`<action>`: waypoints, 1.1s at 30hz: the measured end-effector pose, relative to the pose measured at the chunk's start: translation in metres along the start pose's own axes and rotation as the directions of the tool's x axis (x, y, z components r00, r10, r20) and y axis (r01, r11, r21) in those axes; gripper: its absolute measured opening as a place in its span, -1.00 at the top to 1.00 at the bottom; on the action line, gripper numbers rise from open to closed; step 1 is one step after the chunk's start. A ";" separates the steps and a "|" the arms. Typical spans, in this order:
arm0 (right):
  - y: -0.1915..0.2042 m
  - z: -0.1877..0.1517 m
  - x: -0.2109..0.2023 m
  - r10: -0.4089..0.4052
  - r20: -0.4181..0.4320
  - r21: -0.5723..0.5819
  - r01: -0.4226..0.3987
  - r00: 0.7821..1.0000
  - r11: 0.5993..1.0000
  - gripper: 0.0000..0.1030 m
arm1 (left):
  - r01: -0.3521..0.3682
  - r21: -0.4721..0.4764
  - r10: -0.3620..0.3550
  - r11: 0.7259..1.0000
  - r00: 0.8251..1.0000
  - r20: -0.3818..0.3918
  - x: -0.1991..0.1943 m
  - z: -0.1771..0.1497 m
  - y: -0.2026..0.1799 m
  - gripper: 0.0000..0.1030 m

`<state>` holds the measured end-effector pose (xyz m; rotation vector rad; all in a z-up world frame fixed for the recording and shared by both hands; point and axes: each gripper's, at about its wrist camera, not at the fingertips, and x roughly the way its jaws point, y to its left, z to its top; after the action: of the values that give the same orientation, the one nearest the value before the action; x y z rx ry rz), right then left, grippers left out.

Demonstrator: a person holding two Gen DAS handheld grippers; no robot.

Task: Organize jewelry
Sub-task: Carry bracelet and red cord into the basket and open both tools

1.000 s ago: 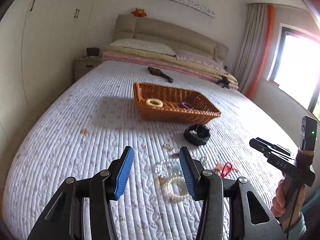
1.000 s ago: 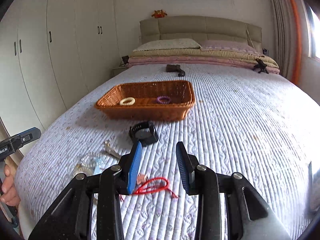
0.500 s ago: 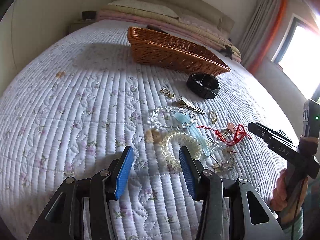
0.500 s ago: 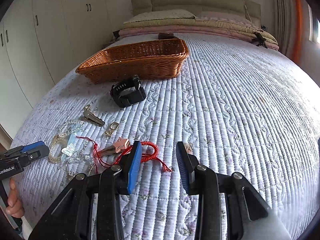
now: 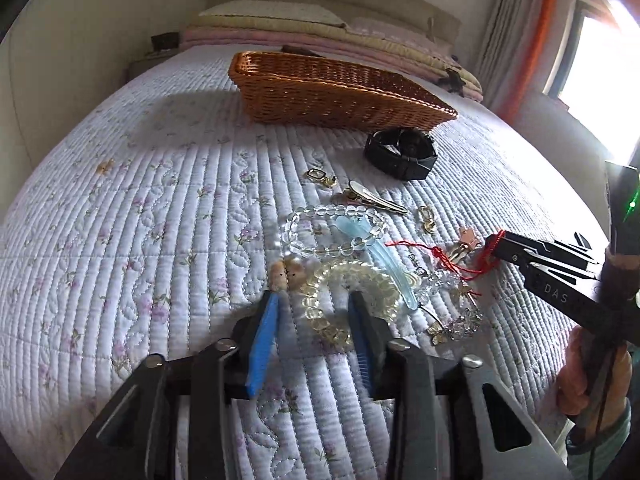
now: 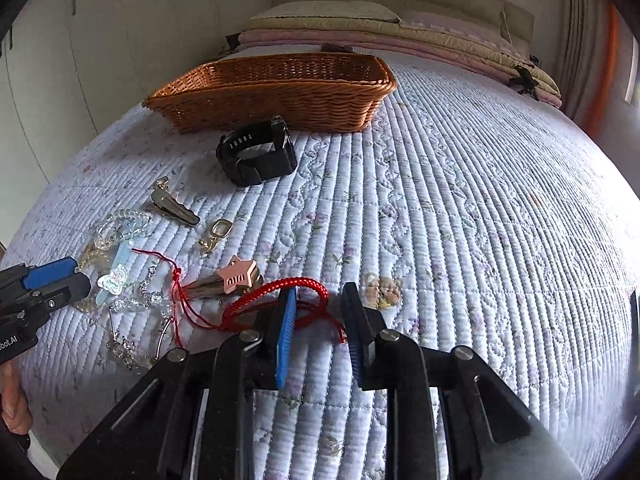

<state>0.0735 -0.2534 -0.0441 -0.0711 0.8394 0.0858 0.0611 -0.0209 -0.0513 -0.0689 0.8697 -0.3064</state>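
My left gripper point(image 5: 314, 312) is low over the quilted bedspread point(image 5: 140, 240), jaws spread, straddling part of a pale yellow bead bracelet point(image 5: 352, 280) without clamping it. Just beyond lies a clear bead bracelet point(image 5: 332, 216) with a light blue hair clip point(image 5: 384, 256) across it, a small peach charm point(image 5: 286, 270) beside the left finger. My right gripper point(image 6: 320, 300) is also parted, its blue-padded fingers set either side of a red cord bracelet point(image 6: 276, 292); nothing is pinched yet. A pink star clip point(image 6: 238, 274) touches the cord's far side. Farther up the bed sit a metal hair clip point(image 6: 174, 206), a gold clasp point(image 6: 216, 232), a black watch point(image 6: 260, 156), then the wicker basket point(image 6: 272, 96), well apart from the loose pile. The basket's contents cannot be seen from this angle.
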 end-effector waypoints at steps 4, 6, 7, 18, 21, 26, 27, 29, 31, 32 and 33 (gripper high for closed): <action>0.001 -0.001 -0.003 -0.004 0.016 -0.007 0.004 1.000 1.000 0.88 | 0.000 -0.009 0.000 1.000 1.000 0.008 -0.001 0.000 0.002 0.72; -0.004 -0.002 -0.008 0.012 0.029 0.011 -0.012 1.000 1.000 0.89 | 0.016 -0.023 -0.016 1.000 1.000 0.008 -0.002 0.000 0.005 0.81; -0.007 -0.002 -0.010 0.022 0.034 0.025 -0.023 0.999 0.999 0.89 | 0.022 -0.029 -0.021 0.999 1.000 0.010 -0.002 -0.001 0.006 0.81; -0.024 -0.004 -0.035 0.121 0.094 0.113 -0.131 0.988 0.985 0.89 | 0.056 -0.071 -0.053 0.996 0.998 0.044 -0.019 -0.003 0.014 0.82; -0.022 -0.002 -0.043 0.123 0.102 0.118 -0.135 0.987 0.984 0.89 | 0.057 -0.074 -0.052 0.996 0.996 0.068 -0.029 -0.001 0.015 0.82; -0.022 0.022 -0.071 0.098 0.162 0.098 -0.115 0.982 0.989 0.89 | 0.052 -0.055 -0.043 0.997 0.988 0.147 -0.057 0.019 0.014 0.82; -0.022 0.028 -0.075 0.097 0.174 0.092 -0.114 0.980 0.989 0.89 | 0.058 -0.053 -0.048 0.997 0.985 0.168 -0.063 0.026 0.015 0.82; -0.021 0.045 -0.083 0.076 0.203 0.070 -0.092 0.976 0.993 0.89 | 0.057 -0.051 -0.045 0.997 0.977 0.211 -0.074 0.042 0.015 0.82; -0.021 0.060 -0.087 0.054 0.226 0.053 -0.067 0.973 0.996 0.89 | 0.056 -0.043 -0.044 0.998 0.968 0.245 -0.082 0.062 0.014 0.82; -0.020 0.068 -0.088 0.049 0.237 0.048 -0.062 0.970 0.997 0.89 | 0.060 -0.038 -0.048 0.997 0.964 0.261 -0.084 0.072 0.013 0.82; -0.020 0.075 -0.087 0.039 0.244 0.044 -0.051 0.969 0.998 0.89 | 0.060 -0.034 -0.049 0.998 0.959 0.278 -0.086 0.083 0.013 0.82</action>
<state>0.0729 -0.2704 0.0712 0.0058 0.5972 0.1135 0.0754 0.0111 0.0634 -0.1716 0.5967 -0.3211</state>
